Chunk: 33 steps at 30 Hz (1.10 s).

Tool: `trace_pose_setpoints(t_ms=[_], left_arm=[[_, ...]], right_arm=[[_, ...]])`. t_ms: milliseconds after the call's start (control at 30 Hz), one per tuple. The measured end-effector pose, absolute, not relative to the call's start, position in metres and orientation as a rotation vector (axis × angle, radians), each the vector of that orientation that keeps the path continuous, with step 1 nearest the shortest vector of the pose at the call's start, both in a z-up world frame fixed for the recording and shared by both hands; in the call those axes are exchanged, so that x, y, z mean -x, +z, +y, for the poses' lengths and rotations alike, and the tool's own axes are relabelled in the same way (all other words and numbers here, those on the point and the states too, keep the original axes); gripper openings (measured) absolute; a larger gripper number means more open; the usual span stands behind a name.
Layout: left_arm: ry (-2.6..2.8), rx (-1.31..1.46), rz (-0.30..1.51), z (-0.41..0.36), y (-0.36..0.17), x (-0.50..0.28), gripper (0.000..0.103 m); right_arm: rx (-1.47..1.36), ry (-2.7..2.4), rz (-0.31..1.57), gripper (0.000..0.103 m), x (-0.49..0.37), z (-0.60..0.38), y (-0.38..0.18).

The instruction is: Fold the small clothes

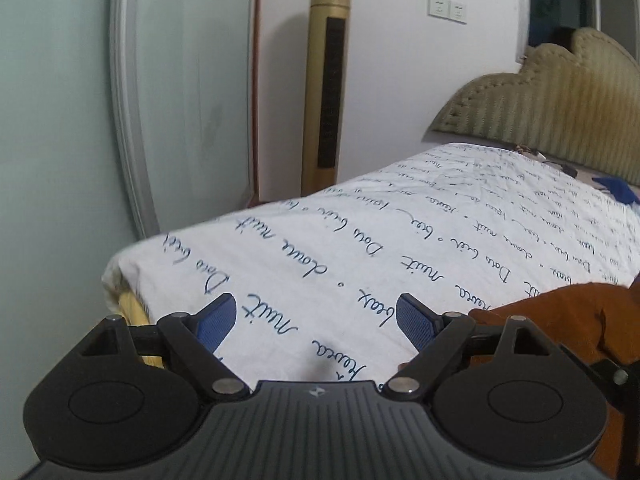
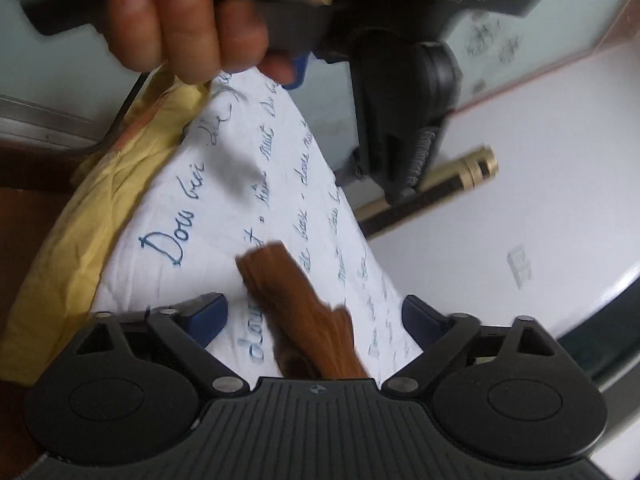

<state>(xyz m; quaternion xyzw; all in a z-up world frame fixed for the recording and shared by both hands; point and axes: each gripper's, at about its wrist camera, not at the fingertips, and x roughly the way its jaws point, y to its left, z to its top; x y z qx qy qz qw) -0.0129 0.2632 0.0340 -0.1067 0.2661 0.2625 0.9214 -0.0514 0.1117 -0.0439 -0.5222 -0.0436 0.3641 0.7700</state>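
A small rust-brown garment (image 1: 568, 320) lies on the white bedsheet with blue handwriting (image 1: 360, 256), just right of my left gripper (image 1: 316, 316), which is open and empty above the sheet. In the right wrist view a narrow part of the same brown garment (image 2: 296, 300) lies on the sheet (image 2: 224, 208) between the spread fingers of my right gripper (image 2: 316, 320), which is open and not closed on it. The person's hand (image 2: 180, 28) holding the left gripper's body shows at the top of that view.
A gold tower fan (image 1: 326, 84) stands against the wall past the bed's corner. A padded beige headboard (image 1: 560, 112) is at the right, with dark blue cloth (image 1: 616, 190) near it. A yellow under-sheet (image 2: 80, 216) shows at the bed's edge.
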Motion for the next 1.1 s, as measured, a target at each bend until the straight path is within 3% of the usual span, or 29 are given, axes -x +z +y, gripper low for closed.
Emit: trace_pose_setpoints(t_ms=[100,133,200,267,300,500,733,1100], left_arm=[[0.552,0.231,0.561,0.264,0.030,0.015,0.088],[0.553,0.235,0.562,0.265,0.030,0.016,0.088],[0.550,0.245,0.564,0.264,0.030,0.018,0.088],[0.547,0.254,0.561,0.263,0.032,0.019,0.088],[0.545,0.259,0.558,0.263,0.033,0.019,0.088],[0.461,0.262,0.551,0.249,0.042,0.013,0.088],[0.274,0.122,0.562,0.182,0.042,-0.011,0.088],[0.055,-0.180,0.568,0.059,0.020,-0.034,0.088]], right_arm=[[1.125,0.798,-0.058,0.085,0.046,0.123,-0.041],[1.125,0.801,-0.053,0.076,0.045,0.126,-0.041],[1.139,0.804,-0.036,0.052,0.043,0.134,-0.045],[1.167,0.805,-0.009,0.008,0.041,0.141,-0.055],[1.167,0.799,0.003,0.005,0.040,0.143,-0.058],[0.745,0.748,0.157,0.006,0.003,0.105,-0.010],[0.122,0.516,0.302,0.006,-0.062,-0.027,0.056],[-0.338,0.185,0.332,0.006,-0.071,-0.183,0.025]])
